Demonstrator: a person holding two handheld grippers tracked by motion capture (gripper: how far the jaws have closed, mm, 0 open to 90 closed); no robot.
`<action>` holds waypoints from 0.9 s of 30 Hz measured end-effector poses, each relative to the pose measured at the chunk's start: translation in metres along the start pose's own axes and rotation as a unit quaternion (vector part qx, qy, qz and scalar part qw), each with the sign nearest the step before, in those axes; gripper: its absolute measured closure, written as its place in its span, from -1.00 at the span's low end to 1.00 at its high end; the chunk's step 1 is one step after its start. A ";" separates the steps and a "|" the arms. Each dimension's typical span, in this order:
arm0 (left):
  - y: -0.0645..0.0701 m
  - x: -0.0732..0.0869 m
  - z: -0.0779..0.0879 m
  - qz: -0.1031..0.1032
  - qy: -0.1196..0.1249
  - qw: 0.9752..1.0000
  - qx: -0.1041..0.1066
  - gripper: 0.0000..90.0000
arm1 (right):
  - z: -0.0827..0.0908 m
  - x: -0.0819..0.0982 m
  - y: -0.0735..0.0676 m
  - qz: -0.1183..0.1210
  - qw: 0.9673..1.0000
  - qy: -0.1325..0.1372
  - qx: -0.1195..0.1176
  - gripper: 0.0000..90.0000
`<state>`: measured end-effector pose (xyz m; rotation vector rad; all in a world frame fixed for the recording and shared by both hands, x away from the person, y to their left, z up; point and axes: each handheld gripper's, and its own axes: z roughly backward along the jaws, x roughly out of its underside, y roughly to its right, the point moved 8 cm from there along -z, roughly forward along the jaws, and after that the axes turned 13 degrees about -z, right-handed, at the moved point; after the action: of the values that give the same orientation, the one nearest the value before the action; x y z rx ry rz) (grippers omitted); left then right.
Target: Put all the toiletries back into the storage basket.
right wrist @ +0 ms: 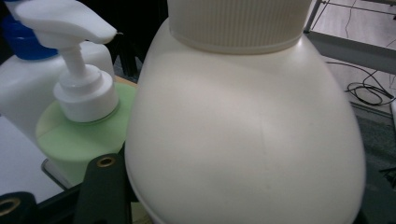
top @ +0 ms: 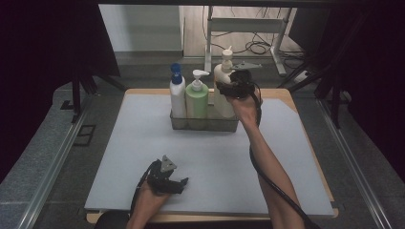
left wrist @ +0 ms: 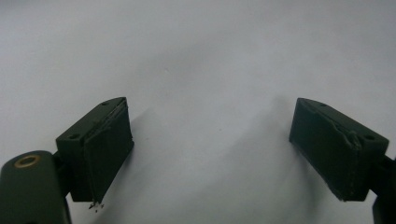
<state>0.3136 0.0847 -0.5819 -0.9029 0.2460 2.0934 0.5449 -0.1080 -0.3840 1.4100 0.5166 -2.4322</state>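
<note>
A cream pump bottle point(top: 223, 106) stands at the right end of a clear tray point(top: 205, 125), beside a green pump bottle point(top: 197, 100) and a white bottle with a blue cap point(top: 177, 98). My right gripper point(top: 225, 87) is shut on the cream bottle's upper body. In the right gripper view the cream bottle point(right wrist: 243, 130) looms close, one black finger point(right wrist: 105, 191) lies against its side, and the green bottle point(right wrist: 74, 140) sits to the left. My left gripper point(top: 181, 185) rests low near the front of the mat, open point(left wrist: 210, 149), with nothing between its jaws.
A pale grey mat point(top: 215, 162) covers the wooden table. Metal rails point(top: 52, 176) run along both sides. Behind the table stand a desk frame point(top: 248, 28) and floor cables point(top: 258, 46). The right gripper's cable trails along the forearm point(top: 267, 176).
</note>
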 end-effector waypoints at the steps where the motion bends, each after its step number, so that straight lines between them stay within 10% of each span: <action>1: 0.000 0.000 0.000 0.000 0.000 1.000 0.000 -0.72 | -0.002 0.001 0.001 -0.001 1.000 -0.001 0.002 -0.12; 27: 0.000 0.000 0.000 0.000 -0.002 1.000 0.001 -0.72 | -0.025 0.032 0.009 -0.017 1.000 -0.026 0.003 -0.12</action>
<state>0.3132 0.0849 -0.5819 -0.8980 0.2463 2.0943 0.5522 -0.1071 -0.4251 1.3468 0.5249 -2.4926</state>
